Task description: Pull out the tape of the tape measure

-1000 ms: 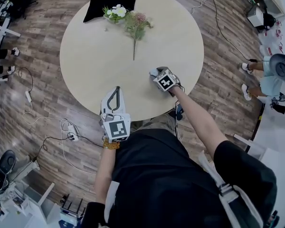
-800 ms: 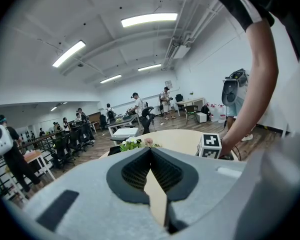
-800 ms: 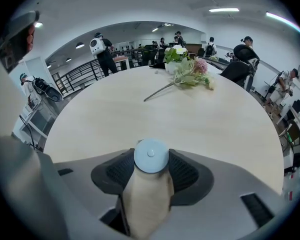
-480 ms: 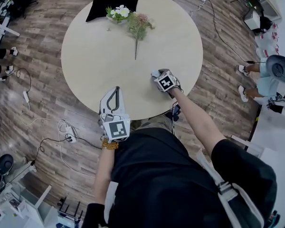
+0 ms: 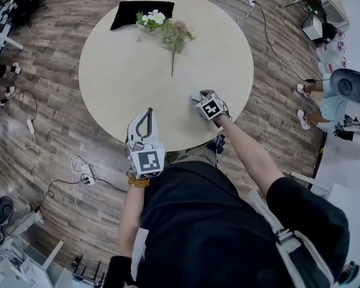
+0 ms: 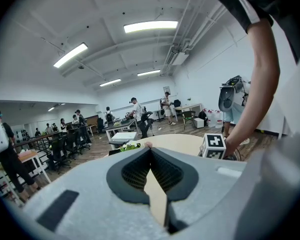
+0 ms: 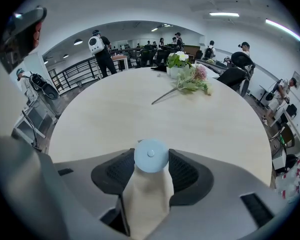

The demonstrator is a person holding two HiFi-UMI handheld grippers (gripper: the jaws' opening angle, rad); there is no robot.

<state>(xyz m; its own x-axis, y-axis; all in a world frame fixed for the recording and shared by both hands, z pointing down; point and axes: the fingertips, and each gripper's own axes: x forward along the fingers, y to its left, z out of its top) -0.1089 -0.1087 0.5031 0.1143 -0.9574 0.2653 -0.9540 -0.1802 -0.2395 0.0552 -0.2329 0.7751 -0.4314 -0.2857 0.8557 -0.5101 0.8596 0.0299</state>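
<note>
A small round light-blue tape measure [image 7: 151, 156] sits between the pads of my right gripper [image 7: 151, 159], which is shut on it just above the round beige table [image 7: 140, 109]. In the head view that gripper [image 5: 199, 95] is over the table's near right part, and the tape measure [image 5: 195, 94] shows only as a pale bit at its tip. No tape is drawn out that I can see. My left gripper [image 5: 147, 113] rests at the table's near edge, about a hand's width left of the right one. Its tips [image 6: 150, 149] meet with nothing between them.
A bunch of flowers [image 5: 171, 32] with a long stem lies at the far side of the table [image 5: 120, 77], next to a black cloth [image 5: 132, 11]. Cables and a power strip [image 5: 84, 174] lie on the wooden floor. People sit at the right [image 5: 339, 101].
Only the head view has shifted slightly. Both grippers stay where they were, the right one still holding the tape measure.
</note>
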